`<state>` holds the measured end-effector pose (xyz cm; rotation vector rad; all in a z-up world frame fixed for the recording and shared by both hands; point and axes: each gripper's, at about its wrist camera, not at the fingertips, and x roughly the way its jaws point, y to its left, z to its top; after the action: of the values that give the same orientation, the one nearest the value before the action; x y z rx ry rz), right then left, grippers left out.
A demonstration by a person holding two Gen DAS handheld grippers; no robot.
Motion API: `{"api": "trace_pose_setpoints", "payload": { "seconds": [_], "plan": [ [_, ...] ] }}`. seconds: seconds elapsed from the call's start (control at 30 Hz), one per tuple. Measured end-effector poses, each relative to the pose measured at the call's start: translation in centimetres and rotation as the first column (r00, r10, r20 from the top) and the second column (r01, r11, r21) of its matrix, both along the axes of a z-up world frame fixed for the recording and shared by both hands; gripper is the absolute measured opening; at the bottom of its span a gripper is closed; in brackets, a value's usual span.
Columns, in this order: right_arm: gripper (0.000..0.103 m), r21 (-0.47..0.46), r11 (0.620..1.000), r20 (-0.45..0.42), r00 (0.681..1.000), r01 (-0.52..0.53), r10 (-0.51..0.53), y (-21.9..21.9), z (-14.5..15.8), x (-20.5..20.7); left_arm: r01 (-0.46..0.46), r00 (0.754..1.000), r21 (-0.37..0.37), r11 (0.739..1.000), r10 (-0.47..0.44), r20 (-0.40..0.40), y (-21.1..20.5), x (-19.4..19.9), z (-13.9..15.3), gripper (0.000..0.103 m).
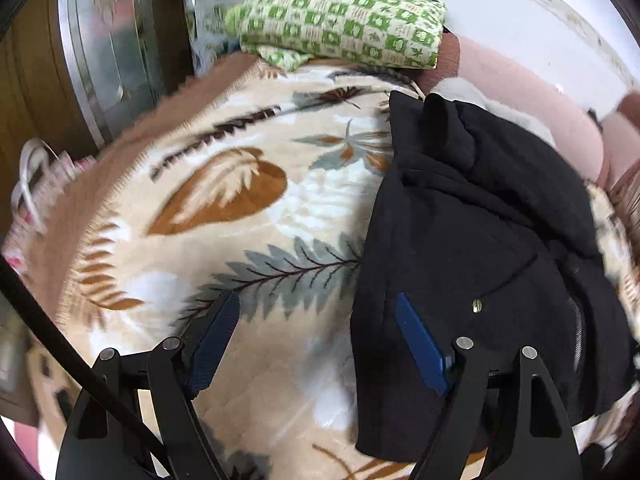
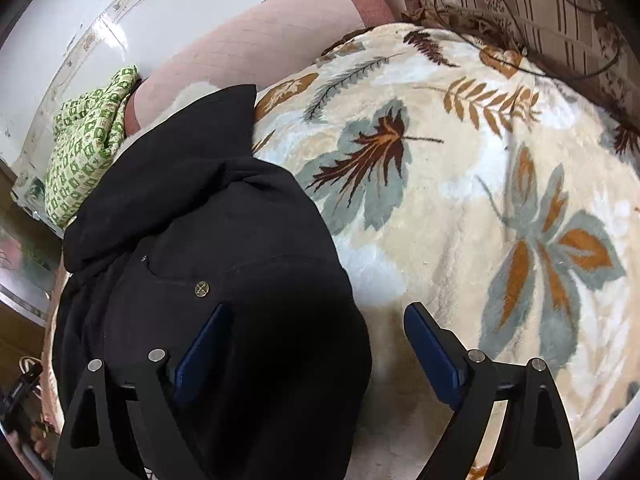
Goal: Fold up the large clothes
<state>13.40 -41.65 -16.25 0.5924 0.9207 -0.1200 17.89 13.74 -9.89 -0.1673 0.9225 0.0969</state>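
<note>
A black garment [image 1: 480, 248] with a brass snap button lies bunched on a leaf-patterned blanket [image 1: 224, 200]. My left gripper [image 1: 318, 328] is open above the garment's left edge; its right finger is over the black cloth, its left finger over the blanket. In the right wrist view the same black garment [image 2: 208, 240] fills the left half. My right gripper [image 2: 320, 336] is open above the garment's right edge, left finger over the cloth, right finger over the blanket [image 2: 480, 200]. Neither gripper holds anything.
A folded green-and-white patterned cloth [image 1: 344, 20] lies at the far end of the bed, also visible in the right wrist view [image 2: 88, 148]. A pink bolster [image 2: 248, 44] runs along the white wall. A striped cushion [image 2: 520, 8] with a dark cable sits far right. A metal cabinet [image 1: 112, 52] stands left.
</note>
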Motion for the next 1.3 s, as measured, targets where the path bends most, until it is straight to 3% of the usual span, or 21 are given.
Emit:
{"api": "trace_pose_setpoints", "payload": {
  "seconds": [0.1, 0.23, 0.4, 0.5, 0.57, 0.7, 0.73, 0.83, 0.97, 1.13, 1.2, 1.3],
  "plan": [
    [0.093, 0.091, 0.996, 0.011, 1.0, -0.008, 0.007, -0.6, -0.9, 0.1, 0.053, 0.998, -0.166, 0.985, -0.057, -0.019, 0.7, 1.0, -1.4, 0.08],
    [0.095, 0.192, 0.981, 0.03, 1.0, -0.005, -0.001, -1.4, -1.9, 0.1, 0.108, 0.991, -0.376, 0.92, -0.13, -0.034, 0.7, 2.3, -3.7, 0.08],
    [0.097, 0.197, 0.98, 0.039, 0.999, -0.034, 0.027, -1.1, -1.9, 0.3, 0.122, 0.982, -0.519, 0.846, -0.178, -0.06, -0.4, 3.4, -6.0, 0.08],
    [0.098, 0.212, 0.976, 0.044, 0.998, -0.049, 0.041, -1.0, -2.0, 0.4, 0.154, 0.978, -0.544, 0.825, -0.207, -0.038, -1.1, 3.1, -6.2, 0.079],
    [0.098, 0.229, 0.972, 0.047, 0.998, -0.055, 0.045, -0.9, -2.1, 0.4, 0.18, 0.973, -0.587, 0.789, -0.232, -0.014, -0.9, 3.0, -6.1, 0.079],
    [0.098, 0.251, 0.964, 0.055, 0.996, -0.082, 0.07, -0.2, -2.1, 0.6, 0.126, 0.981, -0.712, 0.691, -0.194, -0.014, 1.1, 3.4, -6.9, 0.079],
    [0.099, 0.256, 0.963, 0.056, 0.996, -0.086, 0.074, -0.1, -2.2, 0.6, 0.119, 0.981, -0.724, 0.679, -0.191, -0.018, 1.4, 3.5, -7.1, 0.079],
    [0.101, 0.274, 0.957, 0.06, 0.995, -0.096, 0.083, 0.4, -2.3, 0.9, 0.133, 0.978, -0.73, 0.67, -0.208, -0.013, 1.2, 3.7, -7.3, 0.079],
    [0.101, 0.338, 0.93, 0.075, 0.989, -0.148, 0.13, 1.2, -2.3, 1.3, 0.185, 0.961, -0.746, 0.639, -0.277, 0.002, 0.1, 3.9, -7.7, 0.079],
    [0.101, 0.334, 0.925, 0.088, 0.983, -0.181, 0.16, 2.1, -2.4, 1.2, 0.214, 0.949, -0.741, 0.637, -0.314, 0.004, -1.0, 3.6, -8.0, 0.079],
    [0.101, 0.351, 0.918, 0.095, 0.983, -0.183, 0.159, 2.1, -2.5, 0.9, 0.226, 0.945, -0.729, 0.646, -0.328, 0.002, -1.5, 3.4, -8.0, 0.079],
    [0.1, 0.352, 0.916, 0.099, 0.981, -0.193, 0.169, 2.5, -2.4, 0.4, 0.251, 0.941, -0.685, 0.684, -0.339, 0.007, -2.5, 2.8, -7.8, 0.079]
  ]
}}
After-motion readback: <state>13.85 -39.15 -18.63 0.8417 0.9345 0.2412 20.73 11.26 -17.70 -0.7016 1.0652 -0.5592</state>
